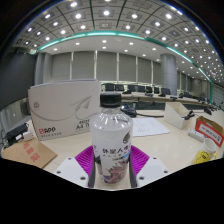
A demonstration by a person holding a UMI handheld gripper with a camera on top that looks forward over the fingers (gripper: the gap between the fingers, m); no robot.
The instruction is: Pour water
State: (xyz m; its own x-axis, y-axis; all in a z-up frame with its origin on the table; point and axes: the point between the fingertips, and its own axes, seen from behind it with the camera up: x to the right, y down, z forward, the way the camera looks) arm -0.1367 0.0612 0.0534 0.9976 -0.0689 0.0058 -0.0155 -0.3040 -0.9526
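The gripper (112, 163) pinches a water bottle (111, 142) above a pale table (165, 140); a white box (64, 109) stands left; office ceiling lights far.

A long pale table (165, 140) in an open office carries a clear water bottle (110, 140) with a printed label, a white carton (62, 112) with red lettering standing behind it, loose papers (150, 126) farther back, and a red-and-white packet (209, 130) at its edge.

Clear plastic water bottle (111, 148) upright between the gripper's fingers, white cap on, white label with dark characters, clear liquid inside, near the table's edge.
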